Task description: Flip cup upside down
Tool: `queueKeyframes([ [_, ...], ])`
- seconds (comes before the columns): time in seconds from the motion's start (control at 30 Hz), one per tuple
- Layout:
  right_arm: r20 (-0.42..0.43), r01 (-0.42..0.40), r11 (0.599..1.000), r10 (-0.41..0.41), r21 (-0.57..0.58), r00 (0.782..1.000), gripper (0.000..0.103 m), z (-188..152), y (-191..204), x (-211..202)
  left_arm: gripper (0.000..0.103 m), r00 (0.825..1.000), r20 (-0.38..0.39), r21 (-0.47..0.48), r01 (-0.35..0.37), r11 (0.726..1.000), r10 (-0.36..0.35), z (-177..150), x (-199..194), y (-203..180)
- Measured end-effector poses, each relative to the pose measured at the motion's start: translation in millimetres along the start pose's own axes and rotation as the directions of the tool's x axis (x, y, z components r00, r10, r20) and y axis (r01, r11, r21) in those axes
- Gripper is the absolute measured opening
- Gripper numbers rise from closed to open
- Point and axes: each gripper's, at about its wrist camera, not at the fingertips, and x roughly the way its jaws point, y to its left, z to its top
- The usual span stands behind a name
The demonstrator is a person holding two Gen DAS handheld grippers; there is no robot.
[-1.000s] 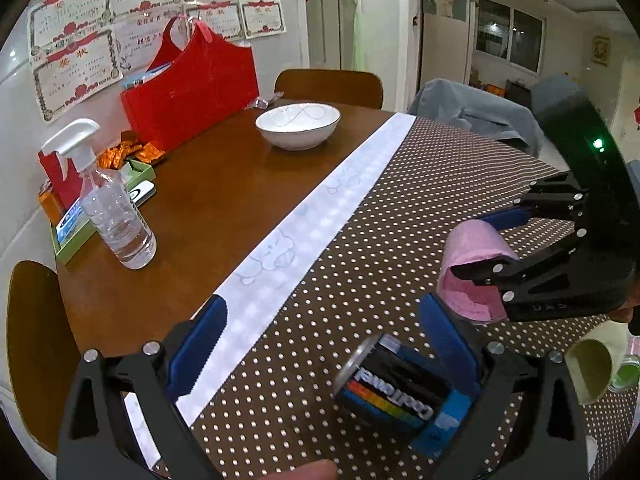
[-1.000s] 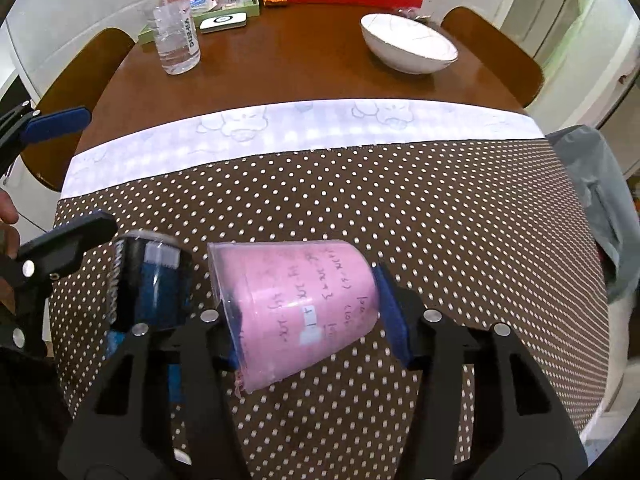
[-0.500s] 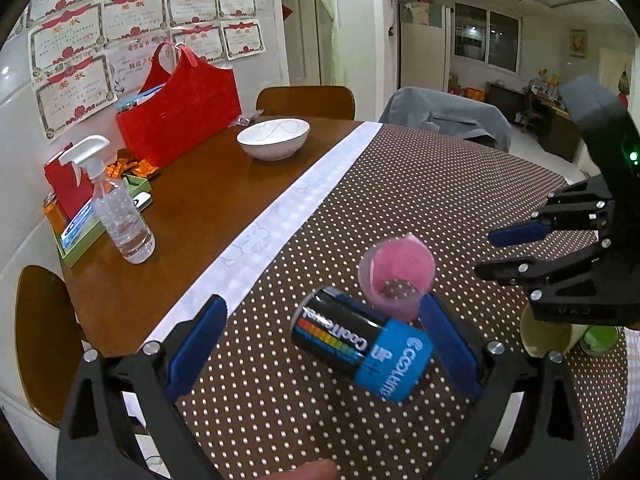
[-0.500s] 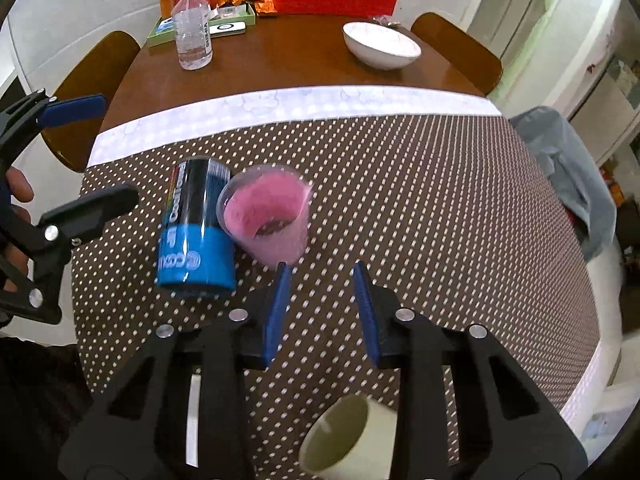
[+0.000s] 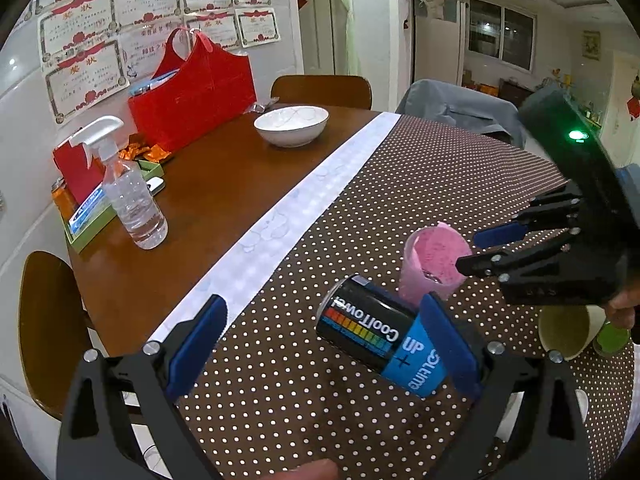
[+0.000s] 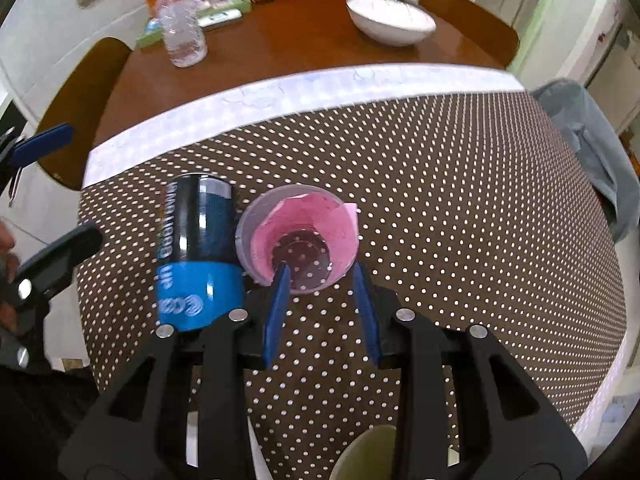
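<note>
A clear plastic cup with pink paper lining [image 6: 298,236] stands upright, mouth up, on the dotted tablecloth [image 6: 460,200]; it also shows in the left wrist view [image 5: 434,260]. My right gripper [image 6: 320,280] is open and empty, its blue fingertips just above the cup's near rim, one tip over the mouth. In the left wrist view the right gripper [image 5: 480,248] sits right beside the cup. My left gripper [image 5: 324,320] is open and empty, hovering over the table left of the cup.
A black and blue can [image 6: 198,252] lies on its side touching the cup's left; it also shows in the left wrist view [image 5: 380,340]. A pale green cup [image 5: 568,332] lies at the near right. A white bowl [image 5: 291,125], spray bottle [image 5: 132,196] and red bag [image 5: 196,92] stand on the far wooden half.
My right gripper held the pink cup sideways, set it upright beside the can and let go. It has since come back close over the cup's rim. The left gripper stayed open.
</note>
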Motion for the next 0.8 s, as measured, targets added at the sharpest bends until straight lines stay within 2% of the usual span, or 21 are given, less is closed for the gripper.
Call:
queueKeyframes([
  [0.13, -0.071, -0.015, 0.999, 0.018, 0.047, 0.997, 0.032, 9.0, -9.4, 21.3, 0.095, 1.0, -0.008, -0.001, 0.005, 1.0, -0.005, 0.9, 4.3, -0.1],
  [0.17, -0.079, -0.014, 0.999, 0.017, 0.045, 0.997, 0.029, 9.9, -8.9, 24.6, 0.095, 1.0, -0.008, -0.002, 0.007, 1.0, -0.007, 0.9, 4.4, -0.2],
  [0.2, -0.08, -0.006, 0.999, 0.009, 0.04, 0.997, 0.017, 10.0, -7.6, 25.2, 0.095, 1.0, -0.007, -0.001, 0.009, 1.0, -0.009, 0.7, 4.2, -0.4],
  [0.23, -0.076, 0.001, 0.999, 0.001, 0.034, 0.997, 0.01, 9.7, -6.1, 24.4, 0.095, 1.0, -0.007, 0.0, 0.01, 1.0, -0.01, 0.3, 3.8, -0.6],
  [0.27, -0.07, 0.011, 1.0, -0.01, 0.024, 0.998, 0.007, 9.6, -3.3, 22.5, 0.095, 1.0, -0.006, 0.0, 0.011, 1.0, -0.011, -0.2, 2.9, -0.9],
  [0.47, 0.013, 0.127, 0.99, -0.127, -0.061, 0.992, 0.004, -6.3, 21.7, -7.7, 0.095, 1.0, 0.006, 0.004, 0.019, 1.0, -0.019, -3.0, -6.2, -4.9],
  [0.57, 0.083, 0.206, 0.975, -0.199, -0.088, 0.977, 0.004, -19.3, 30.4, -32.7, 0.095, 0.999, 0.02, 0.012, 0.027, 1.0, -0.028, -5.4, -15.3, -9.2],
  [0.8, 0.18, 0.305, 0.949, -0.288, -0.076, 0.941, 0.004, -51.9, 42.0, -79.8, 0.095, 0.996, 0.066, 0.046, 0.053, 0.998, -0.056, -14.9, -45.8, -24.9],
])
